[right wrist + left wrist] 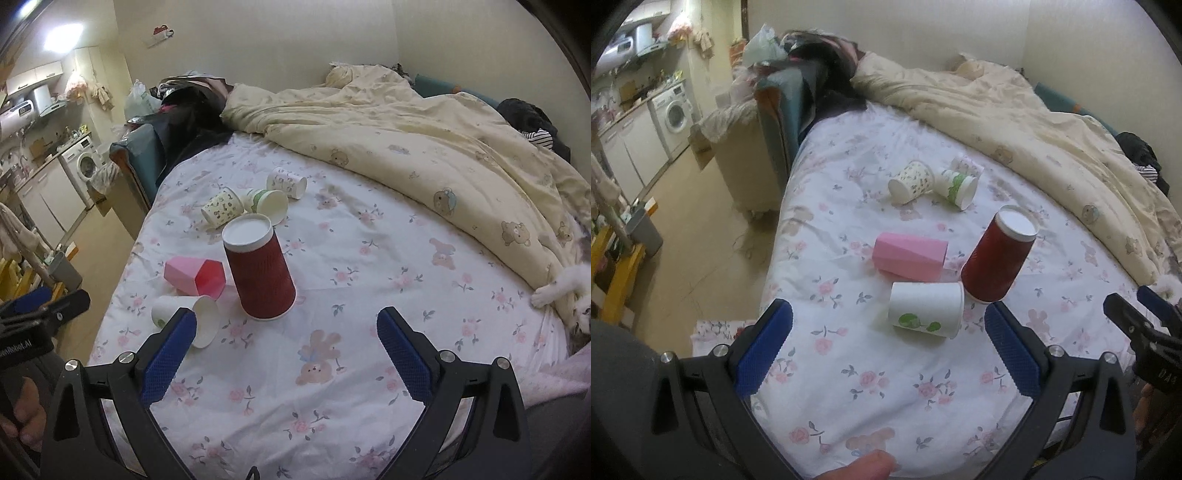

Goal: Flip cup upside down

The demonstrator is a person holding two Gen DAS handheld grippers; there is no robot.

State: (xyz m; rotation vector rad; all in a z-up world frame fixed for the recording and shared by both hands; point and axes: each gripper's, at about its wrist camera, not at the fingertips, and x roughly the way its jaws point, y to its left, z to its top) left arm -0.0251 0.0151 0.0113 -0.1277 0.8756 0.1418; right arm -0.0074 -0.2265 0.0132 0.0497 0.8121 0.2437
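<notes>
Left gripper (888, 341) hovers wide open, empty; white cup (926, 309) lies at twelve o'clock. Right gripper (286, 345) open too. Red cup (258, 268) already inverted; next, likely grasp the white one.

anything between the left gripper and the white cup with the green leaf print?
Nothing visible. The white cup with the green leaf print lies on its side on the floral sheet, straight ahead of the open left hand-held gripper. Only bare sheet between.

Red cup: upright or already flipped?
Flipped. The red cup stands mouth down on the bedsheet, white base facing up, wider rim against the fabric.
</notes>
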